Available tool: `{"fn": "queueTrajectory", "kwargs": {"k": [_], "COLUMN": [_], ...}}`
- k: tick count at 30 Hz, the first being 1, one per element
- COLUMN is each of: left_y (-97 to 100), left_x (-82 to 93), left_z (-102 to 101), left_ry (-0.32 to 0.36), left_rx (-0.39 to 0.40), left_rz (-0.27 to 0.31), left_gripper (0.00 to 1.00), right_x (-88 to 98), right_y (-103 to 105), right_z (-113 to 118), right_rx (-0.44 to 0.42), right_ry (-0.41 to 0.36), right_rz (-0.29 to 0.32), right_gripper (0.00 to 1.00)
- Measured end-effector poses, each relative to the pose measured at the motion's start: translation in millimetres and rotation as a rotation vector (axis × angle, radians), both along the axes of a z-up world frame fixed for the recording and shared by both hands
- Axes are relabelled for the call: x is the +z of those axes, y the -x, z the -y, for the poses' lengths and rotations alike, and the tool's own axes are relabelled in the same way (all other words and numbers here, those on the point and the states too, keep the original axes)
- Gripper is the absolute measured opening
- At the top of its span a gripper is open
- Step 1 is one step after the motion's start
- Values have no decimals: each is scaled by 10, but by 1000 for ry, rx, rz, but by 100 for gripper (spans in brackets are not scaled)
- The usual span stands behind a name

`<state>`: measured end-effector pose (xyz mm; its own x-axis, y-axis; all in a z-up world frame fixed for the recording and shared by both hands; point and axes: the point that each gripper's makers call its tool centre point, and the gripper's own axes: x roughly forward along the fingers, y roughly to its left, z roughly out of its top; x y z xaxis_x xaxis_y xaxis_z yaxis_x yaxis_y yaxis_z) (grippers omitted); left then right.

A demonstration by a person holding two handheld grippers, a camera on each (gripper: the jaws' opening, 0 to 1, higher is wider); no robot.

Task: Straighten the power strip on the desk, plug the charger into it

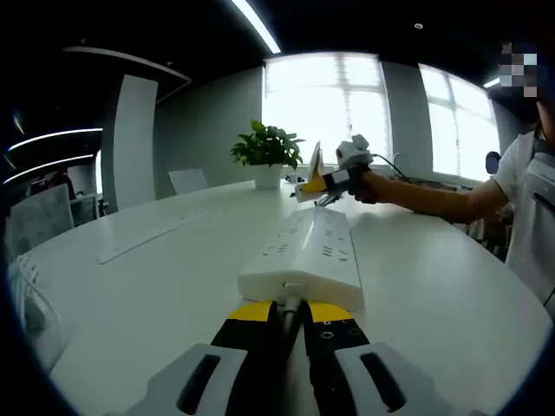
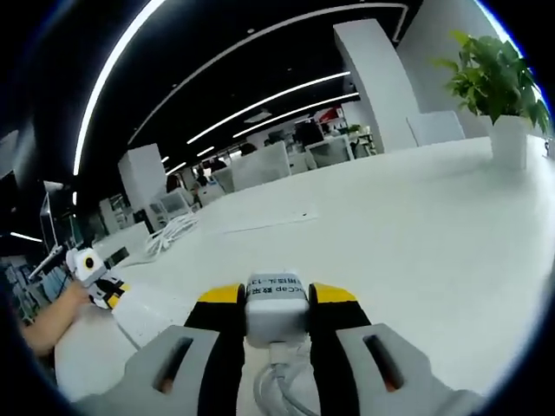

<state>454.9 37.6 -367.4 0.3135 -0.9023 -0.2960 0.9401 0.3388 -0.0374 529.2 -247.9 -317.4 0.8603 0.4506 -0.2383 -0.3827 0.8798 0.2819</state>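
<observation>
Here, left gripper [image 1: 294, 314] pinches the power strip's [image 1: 305, 251] cord; right gripper [image 2: 276, 299] clamps the boxy charger [image 2: 277, 307].

Right gripper [image 2: 277, 305] at 6 o'clock, yellow-tipped jaws clamped on white charger [image 2: 277, 310], cable [image 2: 282, 387] trailing down between them. White desk [image 2: 416, 234] spreads ahead. Potted plant [image 2: 500, 95] at 2 o'clock. Left gripper [image 2: 97, 276] at 8 o'clock, beside power strip [image 2: 147, 314], held by a hand [image 2: 71, 299].
</observation>
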Motion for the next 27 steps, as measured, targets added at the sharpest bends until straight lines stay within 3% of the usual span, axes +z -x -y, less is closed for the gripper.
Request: {"fn": "queueTrajectory", "kwargs": {"k": [8, 15, 27], "left_y": [12, 4, -4], "left_x": [0, -1, -3], "left_z": [5, -3, -10], "left_ry": [2, 3, 3], "left_rx": [1, 1, 1], "left_rz": [3, 2, 2], "left_gripper": [15, 15, 15], "right_x": [-86, 141, 275], "right_y": [34, 39, 197], "right_z": [-111, -55, -182], "right_rx": [11, -4, 75], "right_ry": [50, 42, 123], "right_rz": [-14, -9, -121], "right_gripper": [27, 27, 27]}}
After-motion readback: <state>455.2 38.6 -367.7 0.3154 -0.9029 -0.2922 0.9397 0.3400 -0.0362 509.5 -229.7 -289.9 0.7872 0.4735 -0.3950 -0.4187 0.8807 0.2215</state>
